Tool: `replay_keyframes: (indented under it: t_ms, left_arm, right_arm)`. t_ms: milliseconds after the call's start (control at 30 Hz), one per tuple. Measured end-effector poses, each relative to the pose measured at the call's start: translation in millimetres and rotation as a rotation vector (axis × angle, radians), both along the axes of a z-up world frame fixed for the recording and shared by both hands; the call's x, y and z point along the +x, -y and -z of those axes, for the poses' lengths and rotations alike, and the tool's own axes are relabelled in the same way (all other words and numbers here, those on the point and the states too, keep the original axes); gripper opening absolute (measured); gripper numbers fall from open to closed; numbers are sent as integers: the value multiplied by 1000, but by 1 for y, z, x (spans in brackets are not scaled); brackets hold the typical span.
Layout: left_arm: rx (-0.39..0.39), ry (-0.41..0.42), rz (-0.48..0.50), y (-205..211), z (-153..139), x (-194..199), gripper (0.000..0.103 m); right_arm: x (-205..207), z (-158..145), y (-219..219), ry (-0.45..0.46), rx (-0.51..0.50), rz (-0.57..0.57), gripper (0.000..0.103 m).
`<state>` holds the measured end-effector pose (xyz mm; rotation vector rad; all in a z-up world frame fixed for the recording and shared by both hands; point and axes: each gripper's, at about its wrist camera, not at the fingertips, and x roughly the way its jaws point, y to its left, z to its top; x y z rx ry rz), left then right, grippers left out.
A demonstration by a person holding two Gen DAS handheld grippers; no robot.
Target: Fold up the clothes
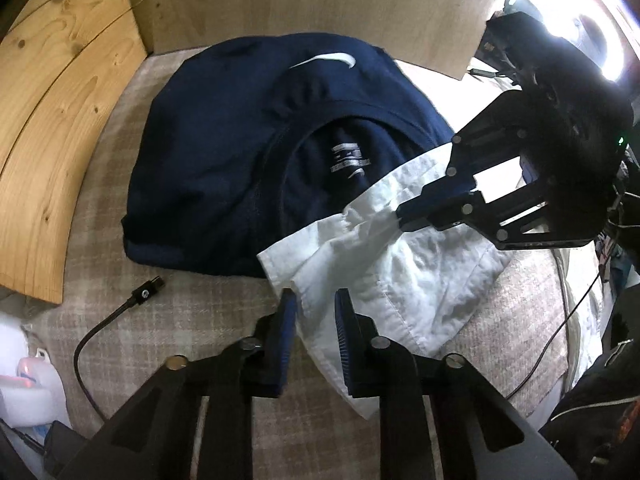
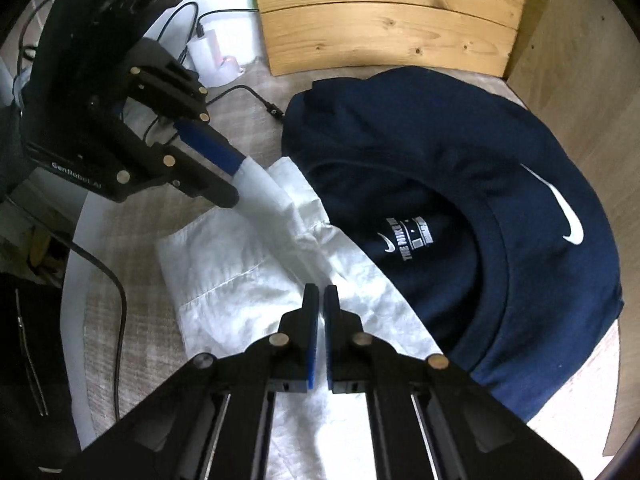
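A crumpled white garment (image 1: 400,280) lies on the checked cover, and its upper edge overlaps a folded navy T-shirt (image 1: 224,140) with a white swoosh. In the left wrist view my left gripper (image 1: 315,308) has a hem of the white cloth between its blue pads. The right wrist view shows that same left gripper (image 2: 240,184) pinching a fold of the white garment (image 2: 240,272). My right gripper (image 2: 321,292) is shut on a bunched ridge of the white cloth, beside the navy T-shirt (image 2: 440,152). From the left it shows as the right gripper (image 1: 400,216), clamped on the fabric.
A black cable with a plug (image 1: 140,298) lies on the checked cover (image 1: 200,320) to the left of the shirt. Pine boards (image 1: 48,120) and a plywood panel (image 1: 320,0) border the back. More wires (image 1: 576,312) trail at the right edge.
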<state>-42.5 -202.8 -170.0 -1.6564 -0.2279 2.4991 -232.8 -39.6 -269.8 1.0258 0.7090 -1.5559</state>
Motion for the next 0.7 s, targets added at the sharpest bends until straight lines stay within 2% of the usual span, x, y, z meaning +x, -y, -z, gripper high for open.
replay_keyframes:
  t_ms: [100,133,233,333,400,467,500,600,667,700]
  left_arm:
    - [-6,-41,29,-67,-7,-47,4]
    - [-8,-49,32,-76,-10,-49,4]
    - [-30,-43,19,-69,-12,-47,4]
    - [-39,-14,-2,-60,1,-56,3]
    - [-26,8,3,-53,13,-60,7]
    - [-36,39,-12,-48,21,-68,31]
    - [-29,44,-25,-44,21,-68,35]
    - [-4,60,-58,-35,22,-67,40]
    - [21,80,-59,-33,26,-68,49]
    - [32,97,-56,-34,30,-70,49]
  right_arm:
    - [-1,-9,-3,-7,-26,16,2]
    - [-2,-12,-5,-12,-36,22,2]
    - [-9,-15,-6,-18,-45,46,2]
    - [-15,-12,-5,-17,-40,63,2]
    - [-17,-4,-2,-3,-8,69,2]
    - [-17,1,-1,9,11,79,3]
    - [-17,-3,-4,9,-7,90,3]
    - [-14,-20,-13,38,-78,121,4]
    - [-8,-27,-18,59,-111,129,4]
    - [-5,-27,-20,77,-119,129,4]
